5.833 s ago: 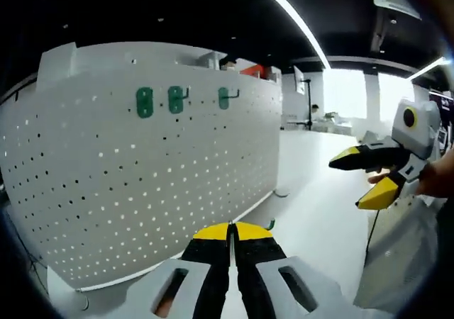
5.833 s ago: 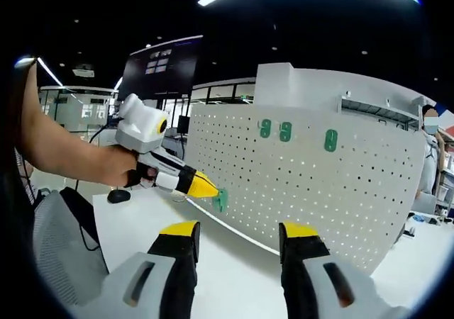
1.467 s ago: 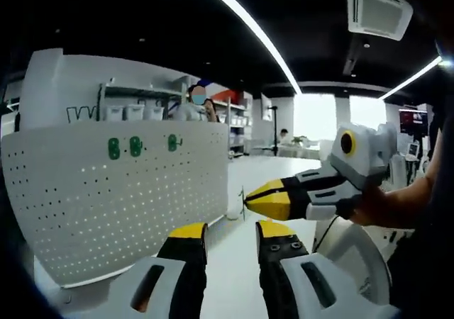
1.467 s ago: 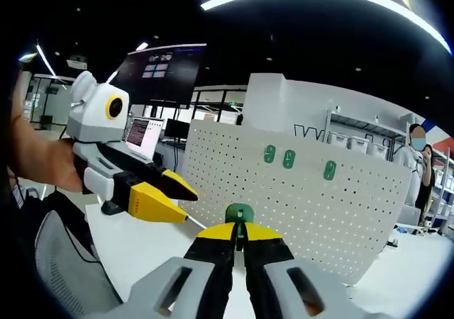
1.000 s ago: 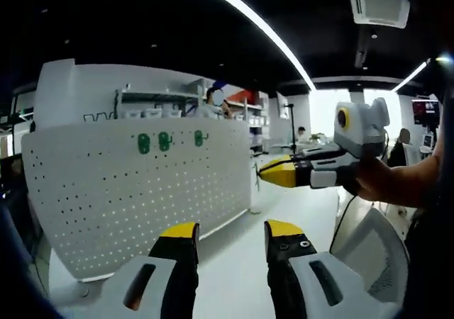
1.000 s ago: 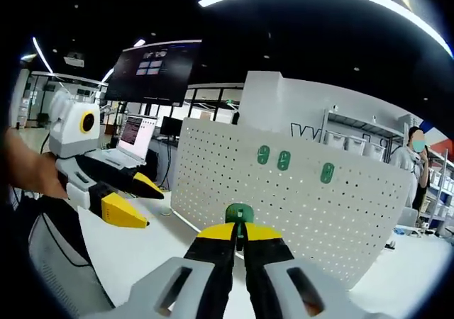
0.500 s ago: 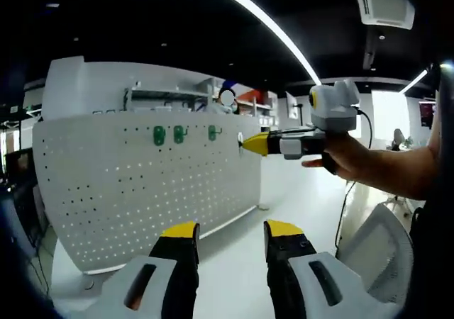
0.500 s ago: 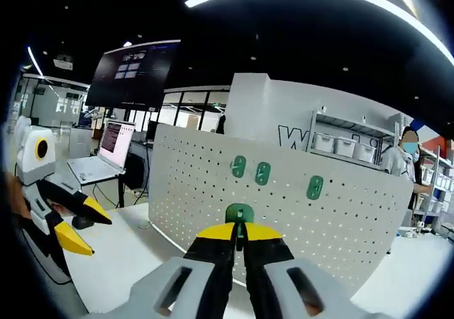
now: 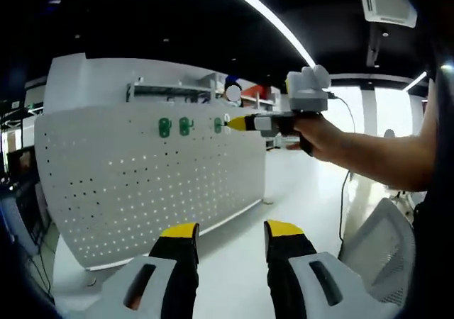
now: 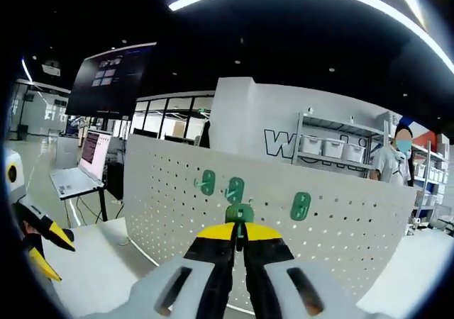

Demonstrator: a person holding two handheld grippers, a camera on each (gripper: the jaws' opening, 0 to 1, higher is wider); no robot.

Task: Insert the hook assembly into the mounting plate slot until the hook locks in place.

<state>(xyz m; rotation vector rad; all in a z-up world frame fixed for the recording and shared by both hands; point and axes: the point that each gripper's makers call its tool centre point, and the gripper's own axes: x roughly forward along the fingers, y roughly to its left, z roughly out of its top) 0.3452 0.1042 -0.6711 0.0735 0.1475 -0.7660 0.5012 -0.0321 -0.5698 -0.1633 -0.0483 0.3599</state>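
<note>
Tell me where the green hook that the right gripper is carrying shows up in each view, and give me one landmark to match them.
Left gripper view: the green hook sits just above centre, at the tip of the right gripper, close to the pegboard's top edge.
Right gripper view: the hook sits at centre, pinched between that gripper's yellow tips.
Shared landmark: the white pegboard with three green hooks already mounted near its top.

1. The green hook assembly [image 10: 240, 213] stands upright, pinched at its lower end, close before the board among three green hooks already mounted.
2. The mounting plate [image 10: 340, 227], a white perforated pegboard [image 9: 142, 184], stands upright on the table, carrying three green hooks in a row near its top edge.
</note>
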